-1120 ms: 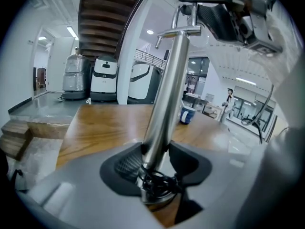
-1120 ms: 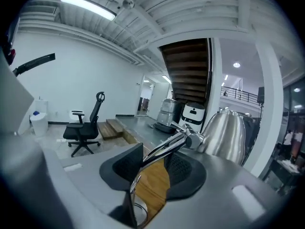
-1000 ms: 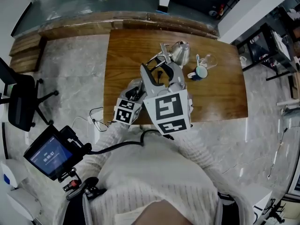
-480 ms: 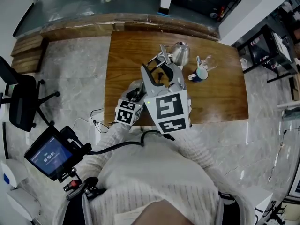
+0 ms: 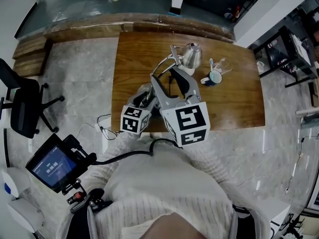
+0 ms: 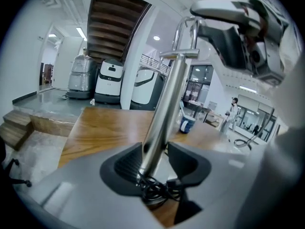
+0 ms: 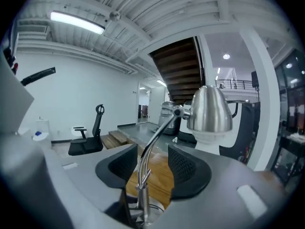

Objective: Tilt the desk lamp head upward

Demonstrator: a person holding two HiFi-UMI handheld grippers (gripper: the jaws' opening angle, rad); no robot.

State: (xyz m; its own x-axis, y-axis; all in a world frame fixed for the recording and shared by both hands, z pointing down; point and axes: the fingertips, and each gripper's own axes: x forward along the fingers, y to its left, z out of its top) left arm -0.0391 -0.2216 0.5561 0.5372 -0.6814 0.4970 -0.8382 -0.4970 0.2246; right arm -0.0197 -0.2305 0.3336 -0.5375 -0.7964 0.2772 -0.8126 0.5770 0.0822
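My right gripper (image 7: 153,170) has rolled and eased back from the post (image 6: 167,104) over the last second, and its jaws are opening. I read that as letting go after working the head (image 7: 209,111). Either the tilt is done or I'm about to take a fresh bite. The head sits where it did, above and beyond the post at the end of the neck (image 7: 159,130). I can't judge from here how far up it has turned.

The right gripper's jaws are now spread wide. The neck rises through the gap between them but touches neither pad, so this gripper holds nothing.

My left gripper (image 6: 155,162) is pinched on the post low down, just above the coiled cord (image 6: 155,192). One pad lies flat on the metal and the other is hard up beside it, which I take as a steadying hold on the lamp. The mug (image 5: 212,77) stands beyond the post, near the head, untouched.
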